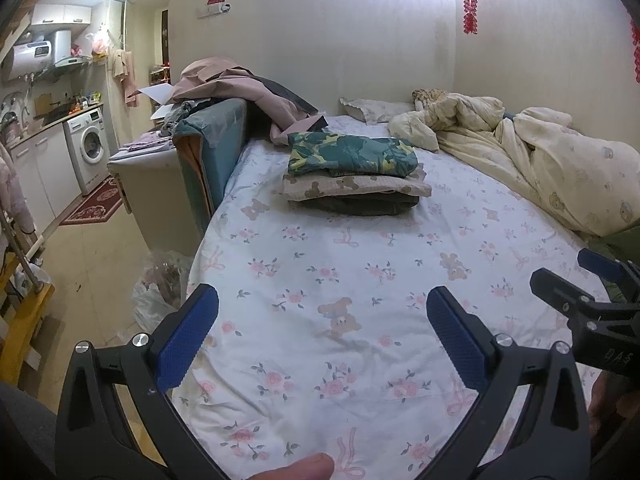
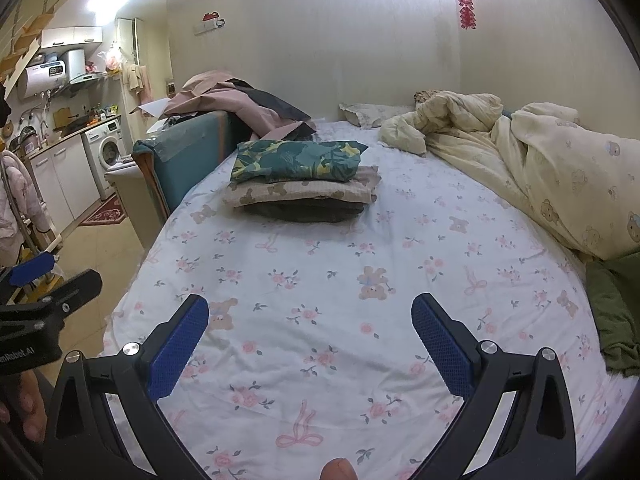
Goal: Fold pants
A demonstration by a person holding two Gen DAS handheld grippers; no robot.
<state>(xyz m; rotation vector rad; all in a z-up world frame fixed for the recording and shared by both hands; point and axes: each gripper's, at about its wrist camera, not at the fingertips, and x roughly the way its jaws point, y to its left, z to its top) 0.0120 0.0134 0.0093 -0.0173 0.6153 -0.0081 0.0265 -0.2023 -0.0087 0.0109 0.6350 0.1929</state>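
Over bare floral sheet (image 2: 320,280), both grippers' jaws apart.

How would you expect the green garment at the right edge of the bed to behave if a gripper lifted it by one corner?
The green garment lies rumpled, so it is probably floppy and would drape and unfurl. It looks like plain soft cloth, likely light and unbreakable.

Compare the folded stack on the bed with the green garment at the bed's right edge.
The folded stack is squared, layered and multicolored, lying toward the far left of the sheet. The green garment is one plain color, crumpled and unfolded, beside the quilt. Both are out of either tongs' grip.
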